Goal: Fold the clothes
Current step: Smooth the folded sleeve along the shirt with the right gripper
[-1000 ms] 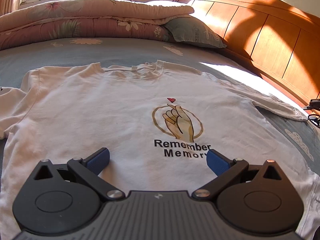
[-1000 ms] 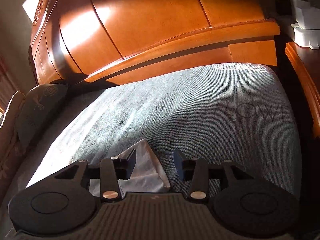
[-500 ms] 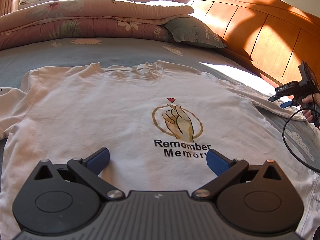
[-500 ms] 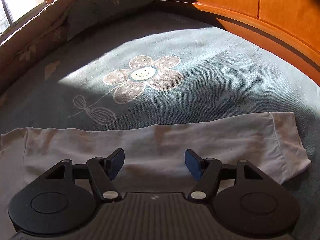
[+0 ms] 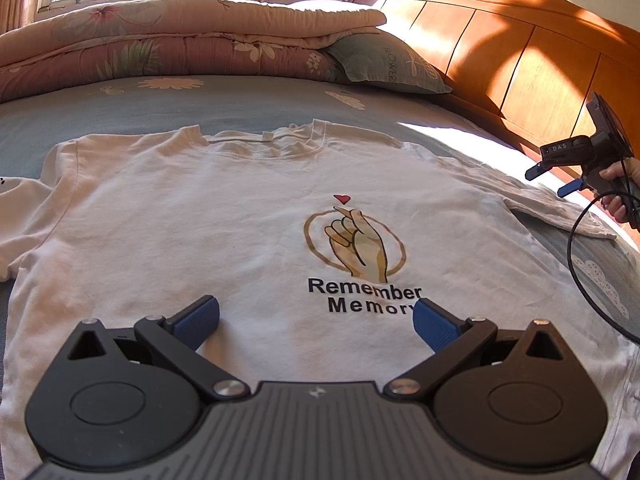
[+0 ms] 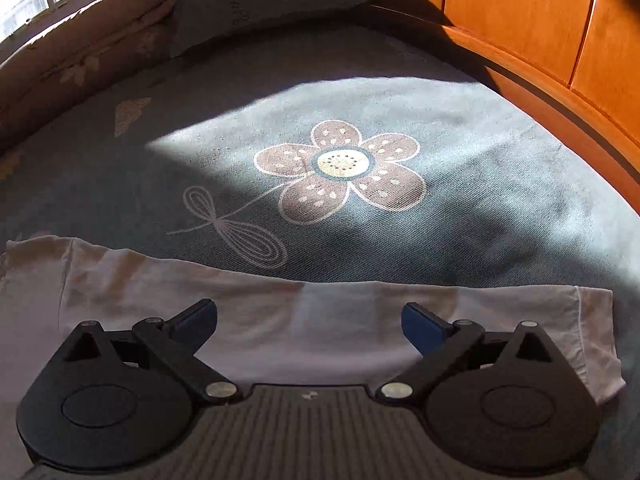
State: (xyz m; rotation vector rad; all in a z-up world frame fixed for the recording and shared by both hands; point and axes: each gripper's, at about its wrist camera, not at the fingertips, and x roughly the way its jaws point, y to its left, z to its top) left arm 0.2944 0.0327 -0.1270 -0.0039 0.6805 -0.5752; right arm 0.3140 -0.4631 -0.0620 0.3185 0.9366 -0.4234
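Left wrist view: both grippers' fingers (image 5: 196,322) spread wide, empty, over the white T-shirt (image 5: 224,232).

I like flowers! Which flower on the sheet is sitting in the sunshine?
The big brown flower just past the shirt sleeve; the paler daisy stays in shade.

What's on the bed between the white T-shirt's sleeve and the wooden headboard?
In the right wrist view, only bare blue-grey bedsheet with a printed brown flower lies between the white T-shirt's sleeve and the orange wooden headboard.
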